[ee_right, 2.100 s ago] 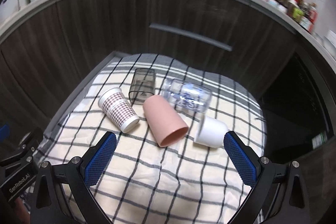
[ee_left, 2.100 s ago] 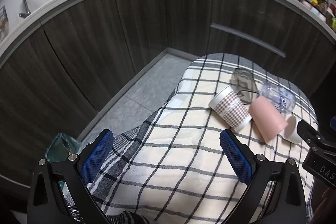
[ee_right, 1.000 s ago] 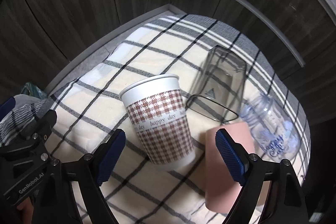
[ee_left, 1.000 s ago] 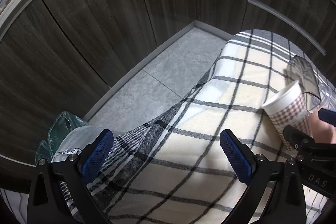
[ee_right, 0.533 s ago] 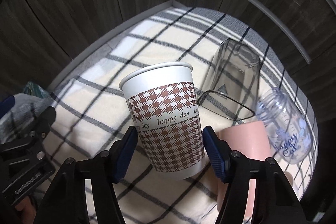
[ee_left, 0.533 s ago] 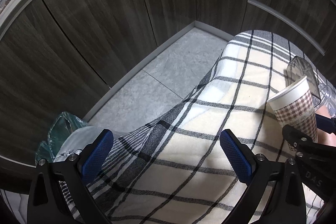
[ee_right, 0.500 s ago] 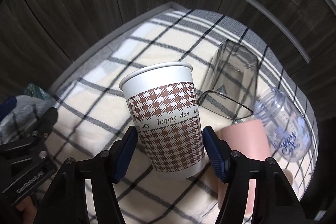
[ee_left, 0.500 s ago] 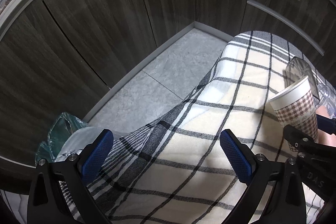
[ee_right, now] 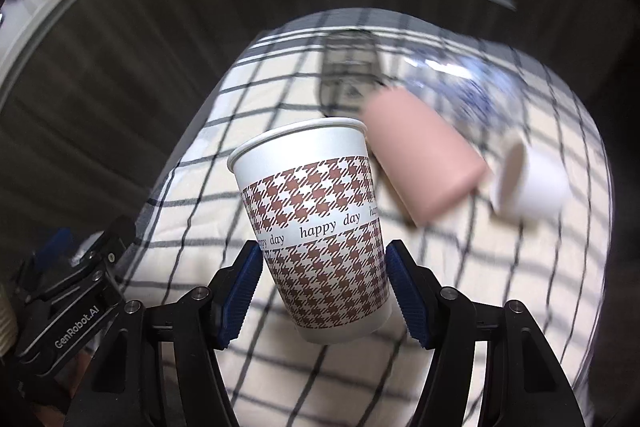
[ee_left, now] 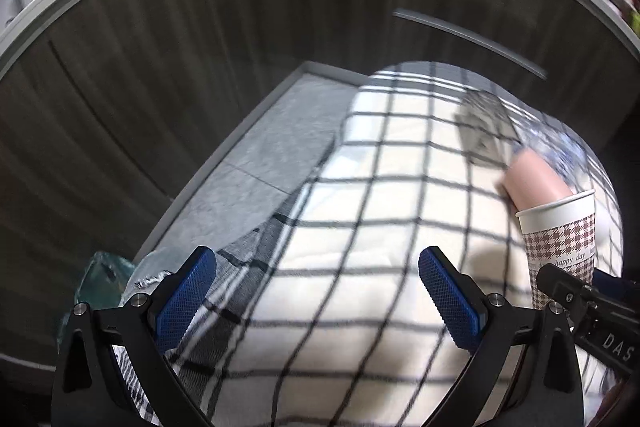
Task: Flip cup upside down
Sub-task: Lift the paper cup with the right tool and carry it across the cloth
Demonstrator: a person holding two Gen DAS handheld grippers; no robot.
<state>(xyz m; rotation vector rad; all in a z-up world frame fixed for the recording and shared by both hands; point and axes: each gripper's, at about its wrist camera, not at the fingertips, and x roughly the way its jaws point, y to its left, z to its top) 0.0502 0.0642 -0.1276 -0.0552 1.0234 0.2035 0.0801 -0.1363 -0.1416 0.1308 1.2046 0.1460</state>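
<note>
My right gripper point(ee_right: 324, 291) is shut on a paper cup point(ee_right: 316, 223) with a brown houndstooth band and the words "happy day". It holds the cup above the checked cloth point(ee_right: 460, 287), rim away from me and tilted a little left. The same cup point(ee_left: 560, 239) shows at the right edge of the left wrist view, above the right gripper's body. My left gripper point(ee_left: 316, 299) is open and empty, low over the cloth's left part point(ee_left: 360, 227).
A pink cup point(ee_right: 420, 155), a white cup point(ee_right: 532, 187), a clear glass point(ee_right: 348, 67) and a clear printed bottle point(ee_right: 472, 79) lie on their sides on the cloth. Dark cabinet fronts point(ee_left: 200, 47) curve behind. Grey floor point(ee_left: 264, 155) and a green bag point(ee_left: 96, 283) lie to the left.
My right gripper closed on the paper cup and lifted it off the cloth, away from the other cups. The left gripper's view tilted up and stayed open.
</note>
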